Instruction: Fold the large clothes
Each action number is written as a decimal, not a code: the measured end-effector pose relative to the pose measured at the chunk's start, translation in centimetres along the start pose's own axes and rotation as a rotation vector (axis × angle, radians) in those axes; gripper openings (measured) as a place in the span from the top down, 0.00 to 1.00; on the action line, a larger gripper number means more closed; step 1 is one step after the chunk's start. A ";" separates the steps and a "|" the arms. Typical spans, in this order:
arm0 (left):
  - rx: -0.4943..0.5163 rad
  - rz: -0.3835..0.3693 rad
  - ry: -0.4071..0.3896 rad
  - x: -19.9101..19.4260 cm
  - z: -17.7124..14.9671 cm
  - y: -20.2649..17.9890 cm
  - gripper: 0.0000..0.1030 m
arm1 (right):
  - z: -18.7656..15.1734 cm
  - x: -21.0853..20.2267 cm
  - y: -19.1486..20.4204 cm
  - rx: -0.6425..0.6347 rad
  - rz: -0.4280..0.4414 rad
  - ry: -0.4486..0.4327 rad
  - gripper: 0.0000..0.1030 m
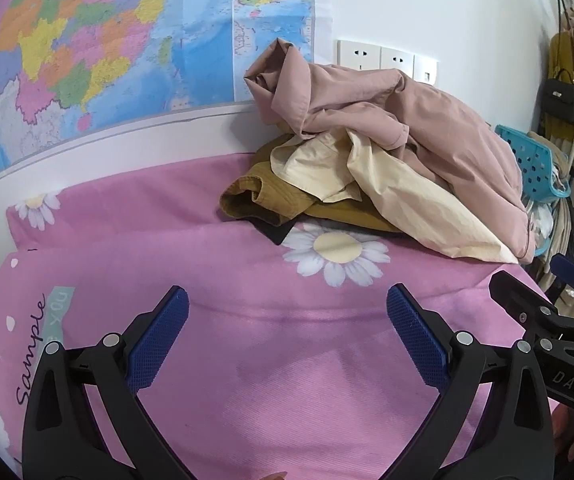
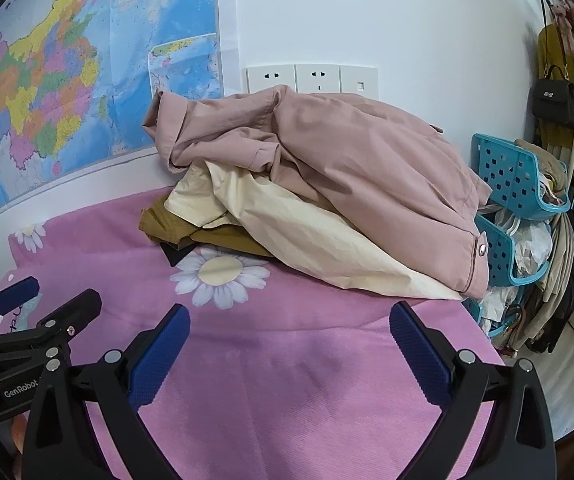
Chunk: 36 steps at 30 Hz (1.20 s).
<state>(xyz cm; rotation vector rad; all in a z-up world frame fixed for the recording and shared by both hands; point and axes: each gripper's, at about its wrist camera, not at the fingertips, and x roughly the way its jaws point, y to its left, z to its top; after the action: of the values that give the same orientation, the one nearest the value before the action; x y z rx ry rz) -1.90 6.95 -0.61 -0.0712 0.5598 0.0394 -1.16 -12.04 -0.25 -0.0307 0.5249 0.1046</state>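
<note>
Pink jacket tops the heap at the bed's far right corner; both grippers (left gripper, right gripper) spread empty—pinch its collar first.

1. Bed cover — pink, printed with white daisies with pale yellow centres.
2. Top garment of the heap — dusty pink, plain.
3. Garment beneath it: cream.
4. Lowest garment: mustard brown, with a black corner showing under it.
5. Left claw and right claw — black frames, blue textured pads.
6. Wall map: blue sea, regions in yellow, green, orange, pink and purple.
7. Baskets: turquoise, perforated.
8. Handbag: black.
</note>
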 end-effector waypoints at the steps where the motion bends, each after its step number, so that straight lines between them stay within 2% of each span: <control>1: 0.000 0.000 0.000 0.0 0.0 0.0 0.05 | 0.0 0.0 0.0 0.000 -0.001 0.000 0.05; 10: -0.016 -0.009 0.008 -0.2 -0.2 0.2 0.05 | -0.1 -0.1 -0.1 0.003 0.008 0.003 0.05; 16: -0.013 0.039 -0.010 -0.5 -0.2 0.1 0.05 | -0.3 0.0 0.4 -0.010 0.016 0.002 0.05; 36: -0.017 0.068 -0.006 -0.7 -0.5 1.0 0.05 | -0.2 -0.3 1.9 -0.043 0.047 0.001 0.05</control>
<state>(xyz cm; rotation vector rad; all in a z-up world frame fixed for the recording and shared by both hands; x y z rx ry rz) -2.77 7.87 -0.72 -0.0690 0.5558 0.1108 -1.69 -10.23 -0.26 -0.0601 0.5241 0.1613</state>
